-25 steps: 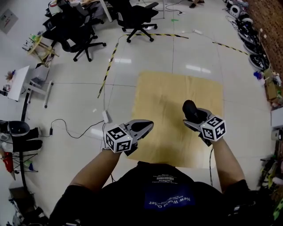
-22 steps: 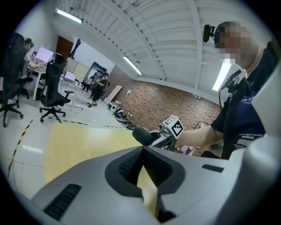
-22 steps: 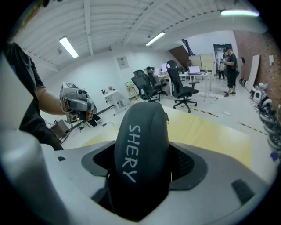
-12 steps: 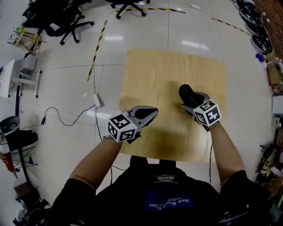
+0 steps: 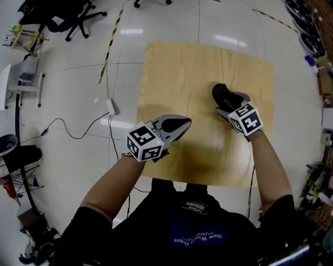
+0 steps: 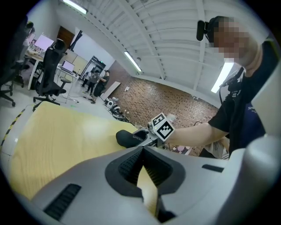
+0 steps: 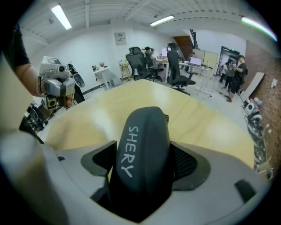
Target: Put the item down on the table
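1. The right hand-held gripper (image 5: 228,102) is clamped on a dark, rounded, oblong item (image 7: 142,145). Its jaws press against the item's two sides, and the item's far end sticks out beyond them.
2. The item bears the white letters "SHERY" along its top. It may be a closed case, but its seam and anything inside it cannot be seen.
3. In the head view the item is over the right half of the pale wooden desk (image 5: 203,67), about midway between the near and far edges. No view settles whether it touches the wood or hangs just above it.
4. The left hand-held gripper (image 5: 185,123) has its jaws drawn together at the tips, and nothing is held between them. It hangs over the near left part of the desk, well apart from the right one and pointing towards it.
5. The desk surface around both grippers is plain wood.
6. On the glossy floor (image 5: 78,98) to the left, a cable (image 5: 70,124) trails. A yellow-and-black striped tape (image 5: 110,36) runs towards the far side, where office chairs (image 5: 52,13) stand.
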The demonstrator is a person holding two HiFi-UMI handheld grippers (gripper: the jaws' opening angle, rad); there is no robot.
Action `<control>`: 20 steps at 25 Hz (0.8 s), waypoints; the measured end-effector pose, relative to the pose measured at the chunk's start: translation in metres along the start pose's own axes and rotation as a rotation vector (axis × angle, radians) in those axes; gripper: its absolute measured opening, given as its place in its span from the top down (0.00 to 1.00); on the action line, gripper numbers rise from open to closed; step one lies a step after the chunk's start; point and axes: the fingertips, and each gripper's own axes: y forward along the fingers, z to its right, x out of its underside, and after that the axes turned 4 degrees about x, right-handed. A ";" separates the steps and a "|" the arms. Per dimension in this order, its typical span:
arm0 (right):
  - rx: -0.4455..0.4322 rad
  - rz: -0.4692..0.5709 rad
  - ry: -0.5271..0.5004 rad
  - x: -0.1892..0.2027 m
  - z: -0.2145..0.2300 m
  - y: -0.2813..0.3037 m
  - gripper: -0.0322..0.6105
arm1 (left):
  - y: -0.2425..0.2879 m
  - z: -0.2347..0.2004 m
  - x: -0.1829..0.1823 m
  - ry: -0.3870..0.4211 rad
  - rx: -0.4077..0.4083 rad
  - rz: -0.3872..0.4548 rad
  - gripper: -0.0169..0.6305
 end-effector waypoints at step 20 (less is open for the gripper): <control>-0.123 0.672 0.141 -0.154 -0.048 -0.277 0.53 | -0.105 0.108 -0.165 0.196 -0.001 0.245 0.97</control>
